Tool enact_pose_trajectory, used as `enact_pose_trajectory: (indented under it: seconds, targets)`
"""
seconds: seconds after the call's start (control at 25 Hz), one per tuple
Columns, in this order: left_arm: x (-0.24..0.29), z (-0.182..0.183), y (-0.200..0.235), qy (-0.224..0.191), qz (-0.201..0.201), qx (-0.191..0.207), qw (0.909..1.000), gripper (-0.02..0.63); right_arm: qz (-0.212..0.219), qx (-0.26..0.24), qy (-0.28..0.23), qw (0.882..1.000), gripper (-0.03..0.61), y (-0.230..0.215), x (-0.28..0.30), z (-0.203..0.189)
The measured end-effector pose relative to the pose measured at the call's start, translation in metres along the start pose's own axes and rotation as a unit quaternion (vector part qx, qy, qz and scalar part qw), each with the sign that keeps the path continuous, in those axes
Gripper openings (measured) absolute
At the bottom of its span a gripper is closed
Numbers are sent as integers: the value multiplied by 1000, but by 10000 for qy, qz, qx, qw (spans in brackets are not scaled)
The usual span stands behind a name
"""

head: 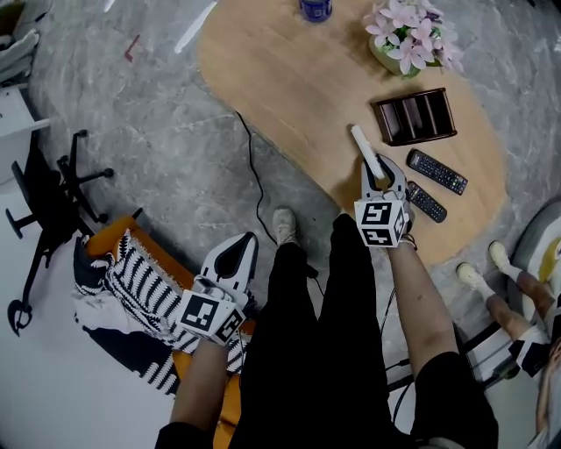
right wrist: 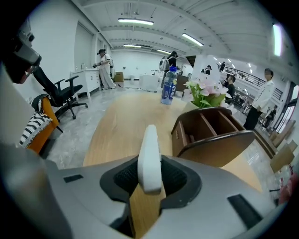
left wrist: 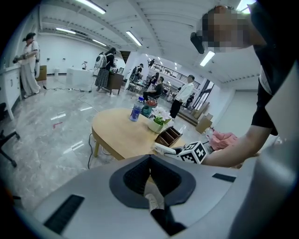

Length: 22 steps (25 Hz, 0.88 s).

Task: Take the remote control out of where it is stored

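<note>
Right gripper is clenched on the white remote control, whose lower end sits between the pads while the rest sticks out past the tips. It hangs over the near edge of the wooden table. The remote is outside the brown holder, which stands just beyond it and a little to its right, its three compartments facing up. In the right gripper view the remote stands on edge between the jaws, with the holder close on the right.

Two black remotes lie flat on the table to the right of this gripper: the longer one is nearer the holder and the shorter one nearer the table's edge. They lie close together. A pot of pink flowers and a blue bottle stand farther back on the table.

Left gripper is off the table, low beside the person's left leg, above a striped cloth on an orange seat. Its jaws are closed together with nothing between them.
</note>
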<state>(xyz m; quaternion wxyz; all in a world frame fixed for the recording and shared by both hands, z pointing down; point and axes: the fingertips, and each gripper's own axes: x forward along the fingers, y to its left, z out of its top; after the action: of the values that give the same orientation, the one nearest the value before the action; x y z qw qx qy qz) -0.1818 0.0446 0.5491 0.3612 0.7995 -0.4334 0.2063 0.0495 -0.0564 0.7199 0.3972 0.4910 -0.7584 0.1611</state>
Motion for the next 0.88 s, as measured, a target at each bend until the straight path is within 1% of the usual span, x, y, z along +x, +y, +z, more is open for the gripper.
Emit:
enact_pose_trajectory:
  seconds: [0.32, 0.52, 0.6, 0.68, 0.88]
  targets:
    - [10, -4, -6, 105, -74, 13, 9999, 6, 78, -38, 471, 9989, 117, -2, 12, -31]
    - [8, -3, -1, 121, -50, 10, 9999, 6, 247, -168, 638, 9975, 118, 5, 15, -38]
    - [8, -3, 1, 125, -54, -3, 9999, 6, 219, -308, 663, 9971, 124, 7, 14, -38]
    - [6, -3, 3, 122, -68, -13, 9999, 6, 131, -484, 629, 9968, 154, 10, 11, -34]
    - [2, -3, 5, 105, -135, -26, 9999, 6, -159, -1002, 444, 9939, 156, 20, 2, -19]
